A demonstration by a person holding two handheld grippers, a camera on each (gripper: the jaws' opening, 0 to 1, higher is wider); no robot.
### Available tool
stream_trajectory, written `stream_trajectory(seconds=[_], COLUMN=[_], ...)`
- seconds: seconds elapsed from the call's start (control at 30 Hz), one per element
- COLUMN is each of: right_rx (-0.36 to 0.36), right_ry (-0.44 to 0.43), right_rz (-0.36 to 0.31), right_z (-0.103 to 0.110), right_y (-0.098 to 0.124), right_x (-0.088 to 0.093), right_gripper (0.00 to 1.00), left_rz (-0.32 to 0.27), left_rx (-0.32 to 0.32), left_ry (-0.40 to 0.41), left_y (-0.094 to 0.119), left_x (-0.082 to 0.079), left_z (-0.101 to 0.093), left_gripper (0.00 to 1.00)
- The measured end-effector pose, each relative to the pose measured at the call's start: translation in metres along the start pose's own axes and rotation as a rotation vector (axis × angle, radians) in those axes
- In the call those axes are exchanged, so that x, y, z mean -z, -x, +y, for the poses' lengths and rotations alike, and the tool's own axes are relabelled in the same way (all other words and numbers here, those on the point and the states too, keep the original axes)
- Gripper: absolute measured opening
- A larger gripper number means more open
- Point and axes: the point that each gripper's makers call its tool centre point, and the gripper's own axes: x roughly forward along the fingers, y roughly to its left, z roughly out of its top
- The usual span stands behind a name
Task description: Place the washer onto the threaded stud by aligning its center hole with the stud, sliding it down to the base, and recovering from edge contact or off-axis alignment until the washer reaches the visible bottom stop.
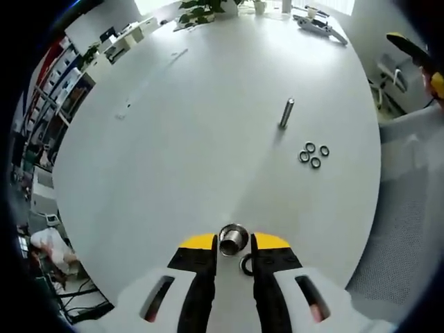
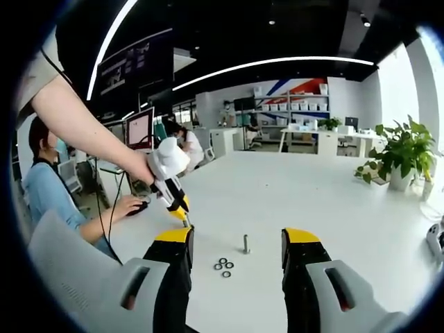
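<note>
Steel first: bracketing a short shiny steel cylinder (image 1: 234, 238) between the yellow tips of the left tongs (image 1: 234, 247), set narrowly apart, though impossible to tell whether pinching it or merely flanking it. Lying just inside one jaw, flat on the white table (image 1: 173, 159), a single dark washer (image 1: 246, 264), apparently not being gripped. Standing upright farther out, well apart from those tips, the threaded stud (image 1: 286, 112), bare along its length, with four washers (image 1: 313, 155) clustering near its foot. Hanging spread wide and carrying nothing, the right tongs (image 2: 238, 239), facing stud and cluster across the table, with a hand (image 2: 142, 170) steering the left tongs down onto the tabletop off to one side. Judging from all this, working at the pick-up step, with nothing threaded on yet. Calling next for catching the lone washer by its rim, lifting it level, carrying it over the stud, and centring the hole on the tip before lowering; tilting there risking a snag on the threads.
</note>
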Motion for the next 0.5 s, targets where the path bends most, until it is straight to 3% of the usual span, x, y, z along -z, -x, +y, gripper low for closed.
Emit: stream_trajectory(seconds=[0.5], right_rx=[-0.023], right_ry=[0.013], right_rz=[0.003], right_z=[0.006], right_y=[-0.001], right_x=[0.0], right_gripper=[0.53], left_rz=[-0.005], left_rx=[-0.018], left_ry=[0.042], left_y=[0.014], left_x=[0.009], left_z=[0.003], left_gripper=[0.19])
